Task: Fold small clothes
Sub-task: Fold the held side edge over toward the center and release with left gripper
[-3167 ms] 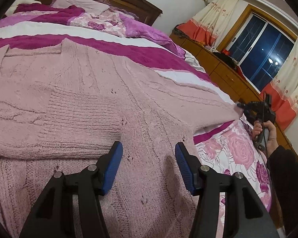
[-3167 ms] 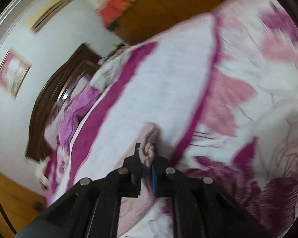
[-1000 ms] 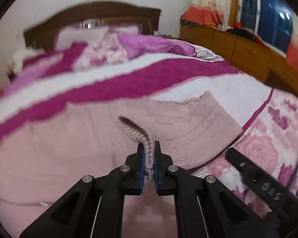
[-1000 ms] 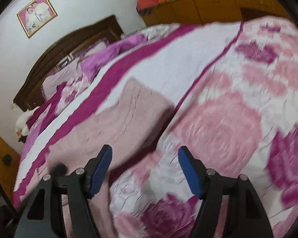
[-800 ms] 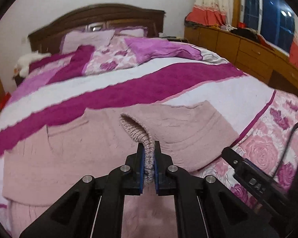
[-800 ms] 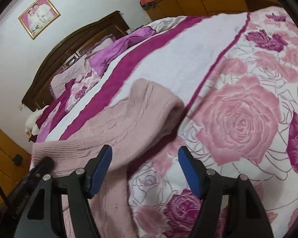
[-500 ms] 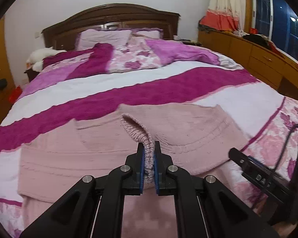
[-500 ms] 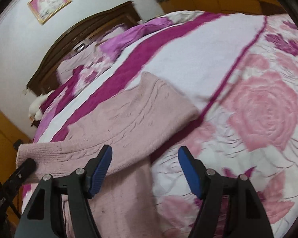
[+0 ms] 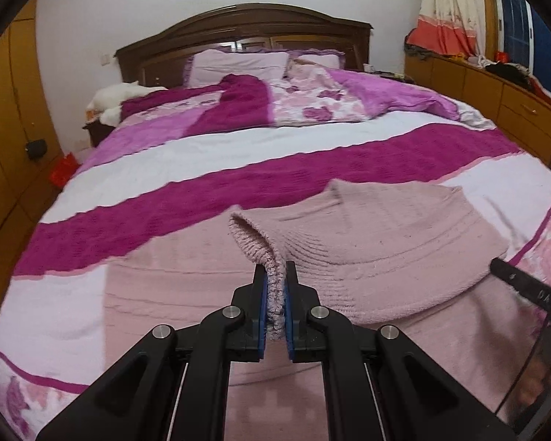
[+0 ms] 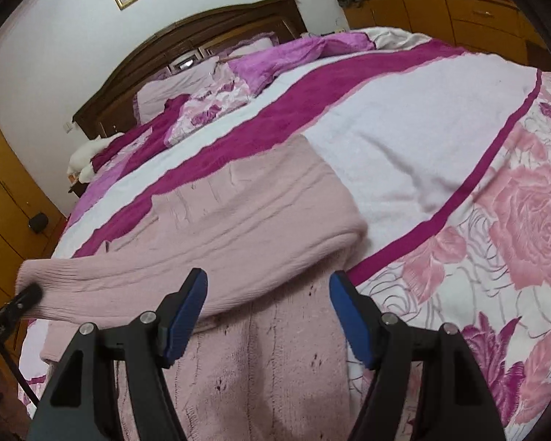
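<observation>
A pale pink knitted sweater [image 9: 187,286] lies flat on the bed. Its right sleeve [image 9: 396,253] is folded across the body. My left gripper [image 9: 275,308] is shut on the ribbed cuff [image 9: 255,244] of that sleeve and holds it above the sweater's middle. In the right wrist view the same sleeve [image 10: 238,228] runs leftward over the sweater body [image 10: 260,367]. My right gripper [image 10: 268,316] is open and empty, hovering low over the sweater near its right edge. The left gripper's tip [image 10: 22,301] shows at the far left, on the cuff.
The bed has a magenta-and-white striped blanket [image 9: 312,169] and a rose-print cover [image 10: 514,239] at the right. Pillows [image 9: 238,66] and a dark headboard [image 9: 246,25] are at the back. Wooden cabinets [image 9: 503,92] line the right wall.
My left gripper has carried the cuff further left across the sweater, laying the sleeve over the body. My right gripper let the sleeve go earlier and stays open, shifting left over the sweater.
</observation>
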{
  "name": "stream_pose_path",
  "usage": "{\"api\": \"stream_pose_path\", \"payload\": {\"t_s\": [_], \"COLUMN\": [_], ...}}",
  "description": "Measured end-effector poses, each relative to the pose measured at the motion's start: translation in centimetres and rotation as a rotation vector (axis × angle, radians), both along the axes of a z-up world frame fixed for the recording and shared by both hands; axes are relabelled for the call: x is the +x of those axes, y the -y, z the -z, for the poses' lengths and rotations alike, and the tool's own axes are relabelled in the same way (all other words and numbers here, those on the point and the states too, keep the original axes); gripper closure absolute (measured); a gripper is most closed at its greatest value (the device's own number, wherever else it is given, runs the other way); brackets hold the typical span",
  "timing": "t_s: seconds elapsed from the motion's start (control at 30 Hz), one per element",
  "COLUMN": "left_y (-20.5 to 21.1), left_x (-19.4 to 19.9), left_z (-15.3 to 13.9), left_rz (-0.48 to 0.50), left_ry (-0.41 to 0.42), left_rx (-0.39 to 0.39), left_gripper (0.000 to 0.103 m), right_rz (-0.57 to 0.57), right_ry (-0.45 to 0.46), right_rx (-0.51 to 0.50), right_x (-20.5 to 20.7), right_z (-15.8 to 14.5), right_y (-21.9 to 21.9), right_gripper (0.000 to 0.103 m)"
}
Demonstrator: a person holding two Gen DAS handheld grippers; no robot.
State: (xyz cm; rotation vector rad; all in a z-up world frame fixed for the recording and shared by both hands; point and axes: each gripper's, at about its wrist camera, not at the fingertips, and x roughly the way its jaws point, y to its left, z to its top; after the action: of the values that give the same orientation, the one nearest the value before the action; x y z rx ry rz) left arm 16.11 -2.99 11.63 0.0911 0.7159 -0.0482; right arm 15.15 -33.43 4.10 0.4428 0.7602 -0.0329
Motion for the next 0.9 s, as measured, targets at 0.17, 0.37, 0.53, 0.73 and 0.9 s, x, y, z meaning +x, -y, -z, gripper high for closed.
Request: {"api": "stream_pose_path", "payload": {"t_s": [0.17, 0.37, 0.53, 0.73, 0.9], "left_y": [-3.5, -6.0, -8.1, -10.6, -11.4], "left_x": [-0.5, -1.2, -1.3, -1.1, -0.8], "left_z": [0.9, 2.1, 2.7, 4.1, 5.6], "left_rz": [-0.061, -0.074, -0.093, -0.115, -0.136], "left_ry": [-0.004, -0.009, -0.009, -0.028, -0.047], "left_rx": [-0.003, -0.042, -0.077, -0.113, -0.133], "left_gripper": [0.103, 0.103, 0.103, 0.103, 0.103], "right_rz": [-0.03, -0.049, -0.014, -0.022, -0.043], "right_ry": [-0.02, -0.046, -0.038, -0.061, -0.071], "right_rx": [-0.018, -0.113, -0.109, -0.158, -0.202], "right_x": [0.5, 0.9, 0.8, 1.1, 1.3], "right_z": [0.6, 1.2, 1.4, 1.9, 2.1], "right_y": [-1.1, -2.4, -2.0, -2.8, -3.7], "right_gripper": [0.03, 0.03, 0.03, 0.03, 0.03]}}
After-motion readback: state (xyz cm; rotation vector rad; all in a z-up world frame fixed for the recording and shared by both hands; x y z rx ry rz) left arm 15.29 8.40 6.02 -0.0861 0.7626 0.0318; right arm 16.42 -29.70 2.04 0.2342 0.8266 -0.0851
